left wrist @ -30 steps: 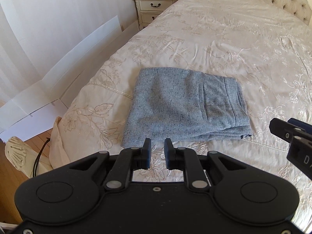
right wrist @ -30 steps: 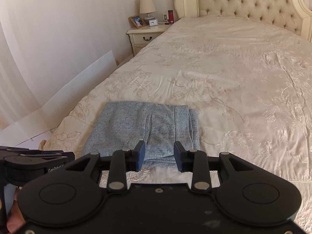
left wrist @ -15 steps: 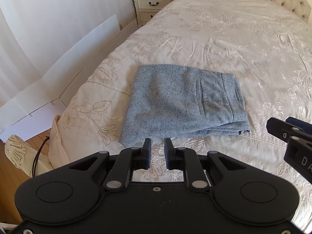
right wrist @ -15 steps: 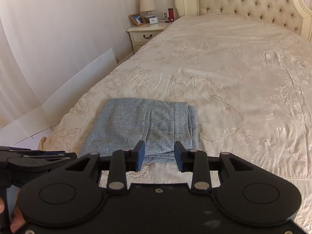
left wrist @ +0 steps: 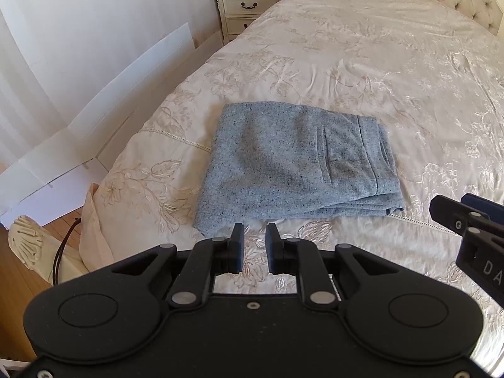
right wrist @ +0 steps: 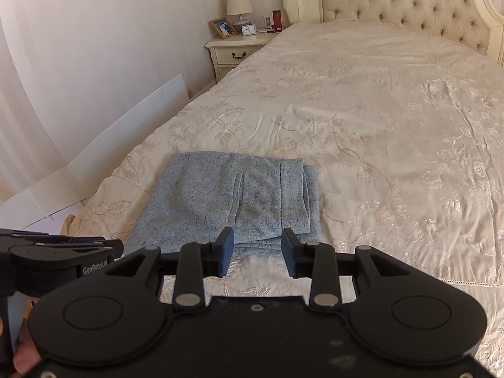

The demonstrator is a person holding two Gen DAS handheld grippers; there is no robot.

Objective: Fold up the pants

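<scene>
The pants [left wrist: 296, 163] are light blue-grey and they lie folded into a flat rectangle on the bed [left wrist: 378, 63], near its foot edge and closer to the side edge where the nightstand [left wrist: 249, 9] stands. The long axis of the packet runs across the bed, parallel to the foot edge. The waistband with its seams and a pocket slit points toward the middle of the bed, and the smooth folded end points toward the nightstand side. The stacked layers show along the edge that faces the foot of the bed.

The left gripper [left wrist: 254, 245] hangs above the bedspread just before the near edge of the pants. Its jaws stand apart with only a narrow gap, nothing is between them, and they touch nothing. The right gripper [right wrist: 257, 250] is over the near edge at the waistband corner. Its jaws stand clearly wider, also empty, and they do not touch the cloth. In the right wrist view, part of the person's hand [right wrist: 22, 356] shows at the lower left corner, under the left gripper.

Compared with one second ago, the pants lie in the same fold and place. Both grippers have the same openings, and the views shifted only a little.
</scene>
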